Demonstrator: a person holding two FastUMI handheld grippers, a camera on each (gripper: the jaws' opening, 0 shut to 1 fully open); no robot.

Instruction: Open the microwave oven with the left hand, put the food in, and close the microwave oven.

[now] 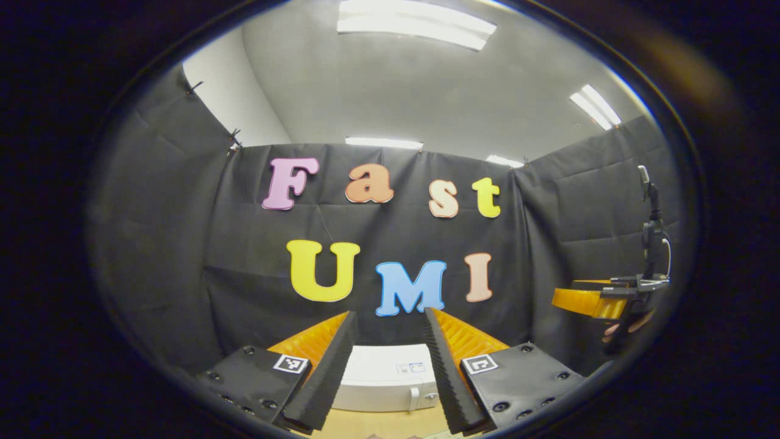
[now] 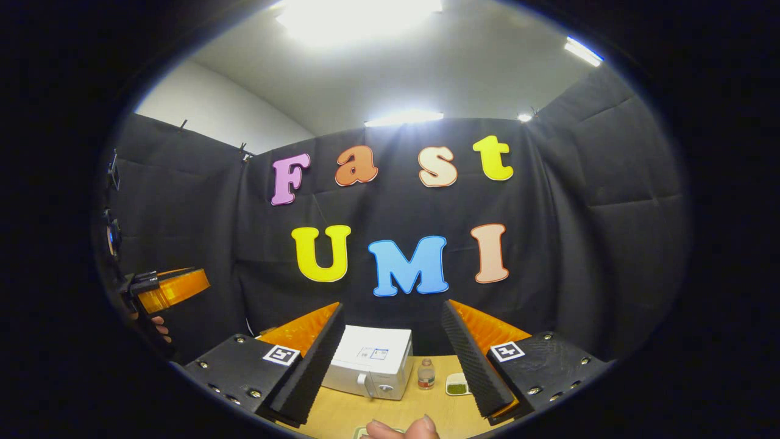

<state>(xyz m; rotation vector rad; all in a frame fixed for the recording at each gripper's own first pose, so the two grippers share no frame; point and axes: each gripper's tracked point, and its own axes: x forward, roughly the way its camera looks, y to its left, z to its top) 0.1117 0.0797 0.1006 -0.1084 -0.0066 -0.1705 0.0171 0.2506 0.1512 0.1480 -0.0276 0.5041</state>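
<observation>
step: not begun, both grippers raised and apart from everything | left gripper point(image 1: 386, 360) fingers spread, empty | right gripper point(image 2: 396, 360) fingers spread, empty | microwave point(image 2: 368, 361) shut on table point(image 2: 341, 417), long axis crosswise, door facing the person | next: left gripper must drop to the door handle point(image 2: 368, 385) | food dish point(image 2: 456, 386) sits right of microwave, beside small bottle point(image 2: 426, 374)

White microwave point(image 2: 368, 361), apparently shut, on table point(image 2: 341, 414).
</observation>
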